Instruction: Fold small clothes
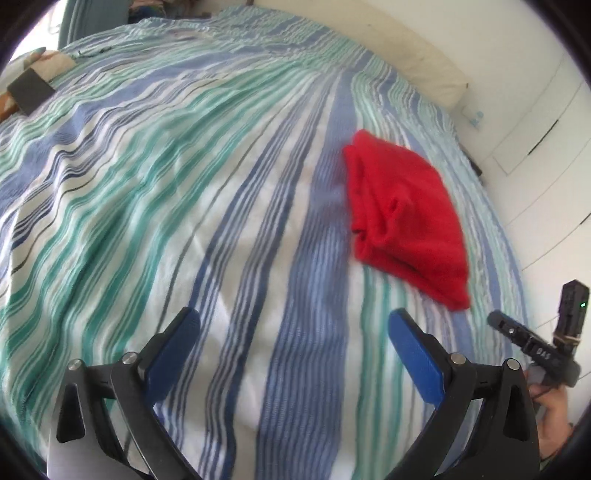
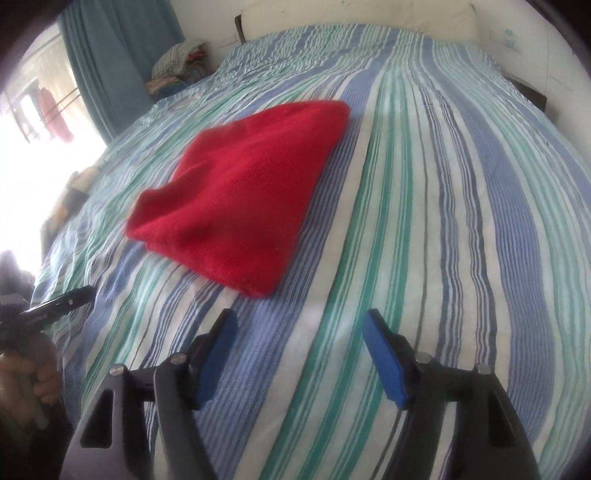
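A red folded garment (image 1: 402, 218) lies on the striped bedspread (image 1: 184, 184), ahead and to the right of my left gripper (image 1: 293, 319). The left gripper is open and empty, a short way above the bed. In the right wrist view the red garment (image 2: 243, 192) lies ahead and slightly left of my right gripper (image 2: 301, 321), which is open and empty. The garment lies apart from both grippers. The right gripper's body (image 1: 535, 347) shows at the lower right of the left wrist view, and the left gripper's body (image 2: 48, 314) shows at the left edge of the right wrist view.
A cream headboard cushion (image 2: 351, 18) runs along the far end of the bed. A pile of clothes (image 2: 177, 62) sits by a blue curtain (image 2: 110, 62). A dark box (image 1: 29, 90) lies at the bed's left edge. White cupboard doors (image 1: 546, 122) stand to the right.
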`<state>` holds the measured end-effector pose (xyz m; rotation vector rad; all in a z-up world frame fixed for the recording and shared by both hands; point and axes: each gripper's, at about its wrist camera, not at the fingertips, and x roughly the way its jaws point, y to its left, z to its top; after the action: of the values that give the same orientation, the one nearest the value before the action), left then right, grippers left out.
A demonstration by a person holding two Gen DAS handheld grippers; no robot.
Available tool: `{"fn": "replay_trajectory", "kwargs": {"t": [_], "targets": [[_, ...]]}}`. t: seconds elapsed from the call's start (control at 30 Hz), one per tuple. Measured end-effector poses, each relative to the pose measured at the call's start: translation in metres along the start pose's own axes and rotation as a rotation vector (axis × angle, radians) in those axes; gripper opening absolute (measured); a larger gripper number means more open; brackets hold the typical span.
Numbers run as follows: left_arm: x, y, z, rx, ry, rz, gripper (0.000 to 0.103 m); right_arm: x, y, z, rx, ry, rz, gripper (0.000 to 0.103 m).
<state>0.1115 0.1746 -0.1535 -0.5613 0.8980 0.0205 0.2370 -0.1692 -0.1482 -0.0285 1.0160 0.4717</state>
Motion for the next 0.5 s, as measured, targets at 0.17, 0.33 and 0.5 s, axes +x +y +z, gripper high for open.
{"fn": "replay_trajectory", "kwargs": {"t": [0.17, 0.33, 0.5], "targets": [[0.047, -0.038, 0.075, 0.039, 0.101, -0.199, 0.102, 0.0, -0.02, 0.034, 0.109, -0.057, 0.081, 0.083], [0.127, -0.07, 0.116, 0.185, 0.212, -0.071, 0.102, 0.039, -0.034, 0.094, 0.244, -0.079, 0.222, 0.083], [0.168, -0.088, 0.112, 0.281, 0.262, 0.068, 0.08, 0.106, -0.038, 0.126, 0.362, -0.001, 0.321, 0.078]]}}
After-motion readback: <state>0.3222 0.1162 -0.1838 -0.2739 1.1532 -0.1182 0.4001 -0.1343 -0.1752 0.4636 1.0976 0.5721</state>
